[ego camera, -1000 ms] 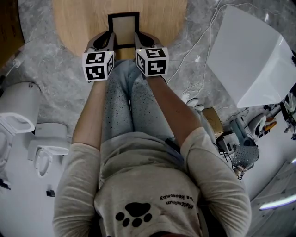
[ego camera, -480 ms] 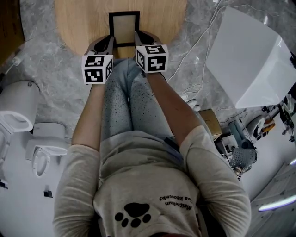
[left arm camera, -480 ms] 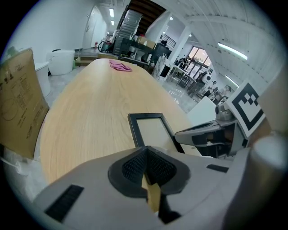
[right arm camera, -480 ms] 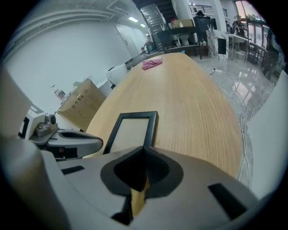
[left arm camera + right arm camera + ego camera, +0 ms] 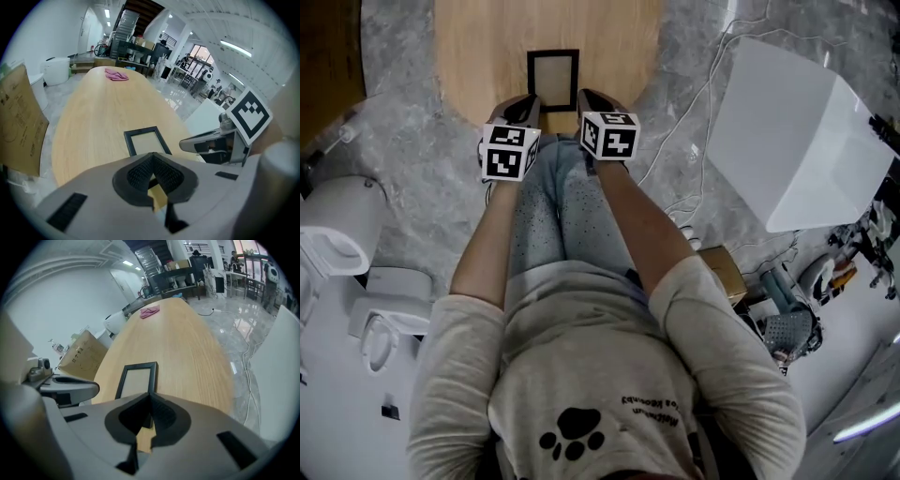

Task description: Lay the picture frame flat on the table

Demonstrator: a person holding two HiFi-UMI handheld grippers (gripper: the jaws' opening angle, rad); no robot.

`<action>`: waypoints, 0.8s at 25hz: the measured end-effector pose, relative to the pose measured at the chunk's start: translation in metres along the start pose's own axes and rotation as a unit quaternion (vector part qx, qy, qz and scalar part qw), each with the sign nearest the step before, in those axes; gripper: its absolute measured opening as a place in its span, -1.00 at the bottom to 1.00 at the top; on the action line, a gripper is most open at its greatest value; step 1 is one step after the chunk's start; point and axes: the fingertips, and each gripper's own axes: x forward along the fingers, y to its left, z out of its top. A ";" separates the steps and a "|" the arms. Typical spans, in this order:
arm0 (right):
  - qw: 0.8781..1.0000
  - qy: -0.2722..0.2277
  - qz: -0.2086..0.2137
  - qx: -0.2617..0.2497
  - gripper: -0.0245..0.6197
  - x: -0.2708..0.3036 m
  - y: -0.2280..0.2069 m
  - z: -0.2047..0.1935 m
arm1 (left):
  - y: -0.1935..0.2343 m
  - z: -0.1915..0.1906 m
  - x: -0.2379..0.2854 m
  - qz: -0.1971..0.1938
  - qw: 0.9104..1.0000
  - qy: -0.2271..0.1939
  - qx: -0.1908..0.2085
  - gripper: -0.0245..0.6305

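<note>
Fingers, left: the left gripper point(image 5: 153, 161) has its ribbed fingers point(image 5: 137, 174) pressed together, with nothing between them.
Fingers, right: the right gripper point(image 5: 150, 401) is closed the same way and is empty.
Grippers' place: they sit side by side at the near end of the desk point(image 5: 487, 47), tips just short of the frame's near corners and seemingly not touching it.
Picture frame: the picture frame point(image 5: 553, 80) lies flat and face up on the desk, close to the near end. Its long sides run away from the person, with a black border round a pale centre.
Task stage: by my reading it looks done, since the frame already lies flat.
Handling: probably light and stiff. The rails are thin, the pane could crack or scratch, and the smooth border may slip in a pinch.
Where to hold: on the black rails, one gripper to each long side. Lying flat, it would need an edge tipped up first. Keep off the pane.
</note>
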 end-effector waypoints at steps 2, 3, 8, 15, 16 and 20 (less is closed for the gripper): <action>1.000 -0.002 -0.003 -0.002 -0.89 -0.013 0.000 0.001 | -0.007 0.001 -0.008 -0.002 1.000 0.002 0.005 -0.90; 1.000 -0.002 -0.003 -0.005 -0.89 -0.020 0.001 0.002 | -0.010 0.003 -0.013 -0.002 1.000 0.002 0.007 -0.90; 0.999 -0.006 0.003 -0.035 -0.89 -0.056 0.013 0.012 | -0.027 0.013 -0.039 0.004 1.000 -0.007 0.008 -0.90; 0.997 -0.047 0.017 -0.053 -0.89 -0.102 0.044 0.040 | -0.039 0.036 -0.087 0.015 0.999 -0.036 0.005 -0.90; 0.997 -0.057 0.014 -0.047 -0.89 -0.112 0.045 0.044 | -0.043 0.041 -0.095 0.016 0.999 -0.044 0.006 -0.90; 0.994 -0.102 0.008 -0.048 -0.89 -0.141 0.051 0.075 | -0.053 0.077 -0.124 0.040 0.991 -0.093 0.083 -0.90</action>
